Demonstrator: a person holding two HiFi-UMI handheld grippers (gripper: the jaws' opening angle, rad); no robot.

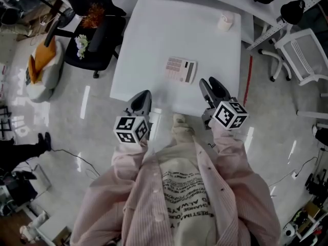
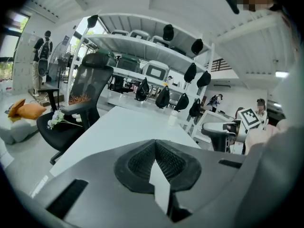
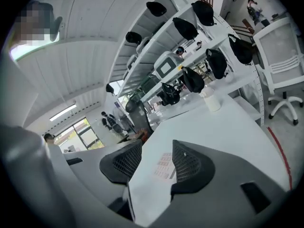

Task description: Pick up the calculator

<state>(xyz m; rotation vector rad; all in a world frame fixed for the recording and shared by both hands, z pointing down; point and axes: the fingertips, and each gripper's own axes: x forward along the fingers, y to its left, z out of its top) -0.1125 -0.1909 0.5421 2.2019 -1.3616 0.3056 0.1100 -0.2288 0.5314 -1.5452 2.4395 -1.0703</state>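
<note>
Left gripper: hovering over the table's near edge, left of centre. Pads are pressing together in its own view, with nothing between them.
Right gripper: hovering over the near edge on the right side. Jaws are standing apart and holding nothing. Its own view is looking down the gap at the calculator further up the table.
Table: white top, mostly bare.
Calculator: lying flat on the near-middle of the table, apart from both grippers and touching neither. It is also showing in the right gripper view.
Bearing: the calculator is sitting ahead of the right gripper and a little to its left. From the left gripper it is ahead and further off to the right.
Long axis: running roughly across the person, slightly skewed. The dark display strip is facing the right gripper's side.
Nearer arm: right, and its jaws are already spread, so I'm reading it as the picking arm.
Next move, my read: the right gripper is needing to go forward and slightly left, then down, closing across the short width.
Far end: a cup is sitting near the far right corner, well apart from the calculator. A black chair is standing off the left edge.
</note>
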